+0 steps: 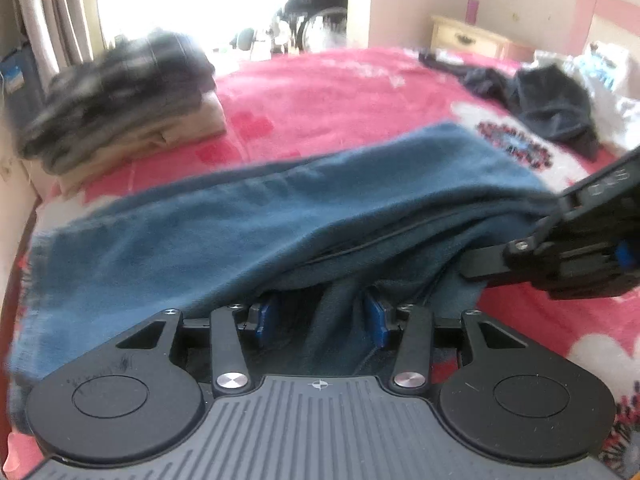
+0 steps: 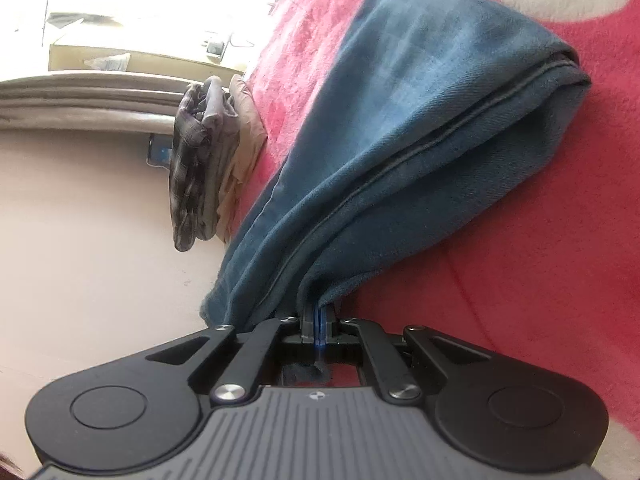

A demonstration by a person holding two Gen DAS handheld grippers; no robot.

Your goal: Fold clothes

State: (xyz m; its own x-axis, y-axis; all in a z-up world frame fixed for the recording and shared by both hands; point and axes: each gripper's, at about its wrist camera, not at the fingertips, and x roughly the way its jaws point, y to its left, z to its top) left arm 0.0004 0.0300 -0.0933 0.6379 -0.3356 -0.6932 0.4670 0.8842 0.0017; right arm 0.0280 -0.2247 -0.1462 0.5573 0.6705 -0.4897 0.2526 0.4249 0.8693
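Blue garment — half-folded, lifted off the pink bed, centre frame. Right gripper: jaws clenched on its edge. Left gripper: jaws parted, cloth between, not visibly pressed. Risk — left side slipping free, layers sliding apart, fold skewing. Folded stack upper left.

Garment lies across the bed, directly ahead of left gripper. Folded stack sits at bed's far-left edge. Loose clothes far right. Right gripper at garment's right end. Nightstand behind bed.
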